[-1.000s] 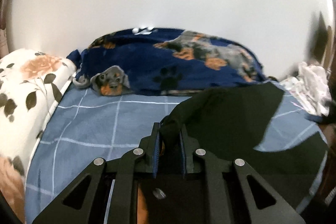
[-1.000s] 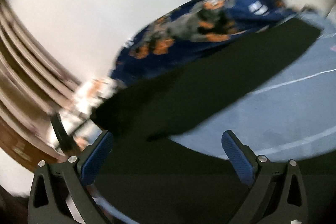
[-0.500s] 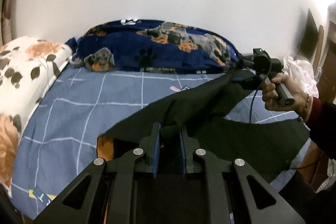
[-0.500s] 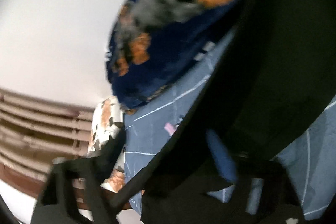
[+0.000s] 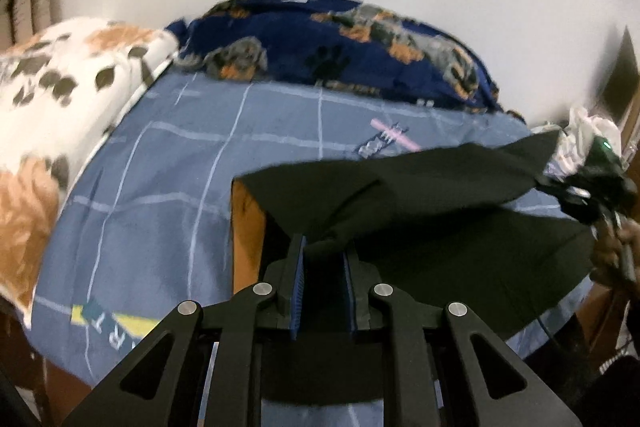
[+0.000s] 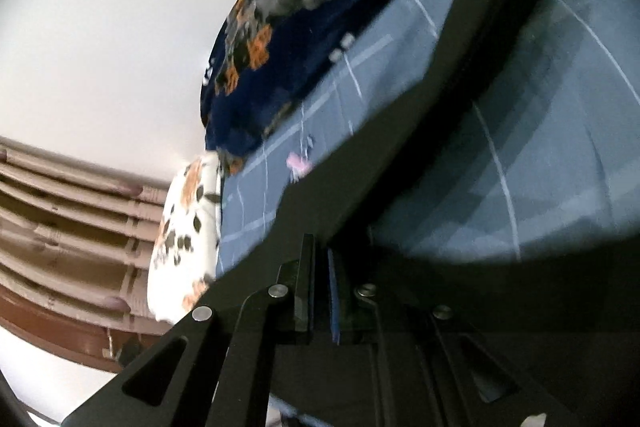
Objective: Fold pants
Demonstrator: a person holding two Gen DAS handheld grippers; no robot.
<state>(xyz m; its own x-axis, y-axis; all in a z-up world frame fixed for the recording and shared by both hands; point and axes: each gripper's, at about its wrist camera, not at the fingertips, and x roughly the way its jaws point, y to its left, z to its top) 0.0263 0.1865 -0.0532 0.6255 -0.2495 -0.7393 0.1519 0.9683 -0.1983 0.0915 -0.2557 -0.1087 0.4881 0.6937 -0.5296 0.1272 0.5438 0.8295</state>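
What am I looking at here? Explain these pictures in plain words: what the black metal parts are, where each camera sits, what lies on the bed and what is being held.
There is no robot. A person carries a two-fingered tool in each hand, with a wide-angle camera on each looking forward along its fingers; the black metal parts at the bottom of each picture are those fingers.

In the left camera's view, the left hand-held gripper is shut on a bunch of the black pants. Far right, blurred, the right hand-held gripper holds another edge of the pants.

The right camera's view is tilted. Its jaws have just been closing and now pinch the black fabric, stretched between the two tools above the bed.

The bed has a blue checked sheet, a navy blanket with dogs at the far end and a white flowered pillow at the left.
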